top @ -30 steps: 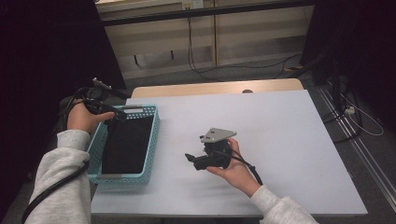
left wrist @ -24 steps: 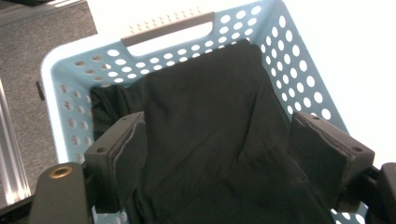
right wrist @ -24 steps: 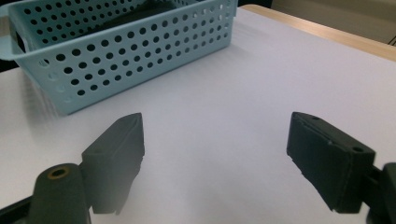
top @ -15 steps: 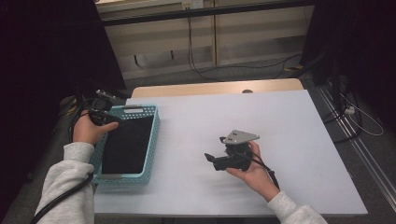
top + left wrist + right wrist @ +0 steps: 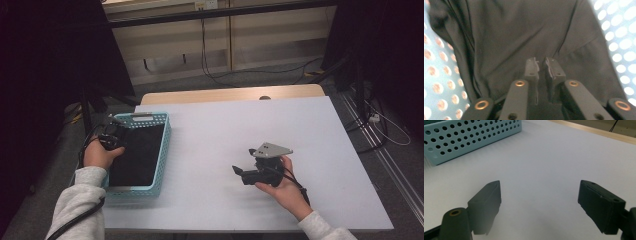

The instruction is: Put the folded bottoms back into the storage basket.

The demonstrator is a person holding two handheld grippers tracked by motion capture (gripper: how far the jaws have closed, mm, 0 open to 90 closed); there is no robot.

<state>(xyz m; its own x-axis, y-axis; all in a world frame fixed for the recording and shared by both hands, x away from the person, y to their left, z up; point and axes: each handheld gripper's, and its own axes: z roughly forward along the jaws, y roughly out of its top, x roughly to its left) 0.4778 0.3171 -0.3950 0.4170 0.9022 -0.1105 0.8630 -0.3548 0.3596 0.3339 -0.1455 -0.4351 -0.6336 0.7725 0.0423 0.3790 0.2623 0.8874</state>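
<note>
A black cloth [image 5: 137, 152] lies in a teal perforated basket [image 5: 164, 145] at the table's left. My left gripper [image 5: 114, 137] reaches in over the basket's left rim. In the left gripper view its jaws [image 5: 541, 61] are closed to a thin slit on the black cloth [image 5: 511, 32], whose folds run toward the tips; the basket wall [image 5: 439, 75] shows on both sides. My right gripper [image 5: 240, 171] is held low over the white table [image 5: 225, 125], right of centre and pointing left. Its jaws [image 5: 540, 190] stand wide apart with only bare table [image 5: 544, 157] between them, and the basket [image 5: 474, 135] is farther off.
A wooden strip [image 5: 230, 94] borders the table's far edge. Cables [image 5: 380, 125] trail on the floor to the right, and dark curtains hang on both sides. The white top stretches broad between the basket and the right gripper.
My left hand has slid nearer along the basket's left rim and into the basket. My right gripper has moved right and toward the near edge.
</note>
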